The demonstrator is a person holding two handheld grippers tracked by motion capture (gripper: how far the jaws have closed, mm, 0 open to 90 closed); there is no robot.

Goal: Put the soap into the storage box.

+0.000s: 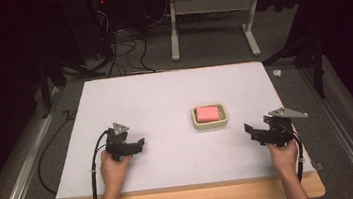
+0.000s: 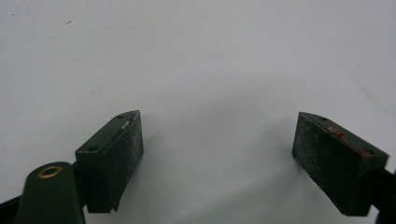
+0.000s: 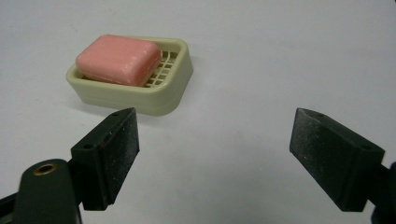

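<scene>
A pink bar of soap (image 1: 207,113) is seen just right of the centre of the high view, lying flat in a cream soap dish (image 1: 195,123). The bar is rectangular with rounded corners and a matt, slightly worn surface. In the right gripper view the soap (image 3: 119,59) is found in the upper left of the frame, set toward one end of the soap dish (image 3: 166,100), so that part of the slotted grid floor is left uncovered beside it. The dish is a shallow oblong tray with rounded corners and a stepped outer wall, and it is stood level on the white table (image 1: 164,96).
</scene>
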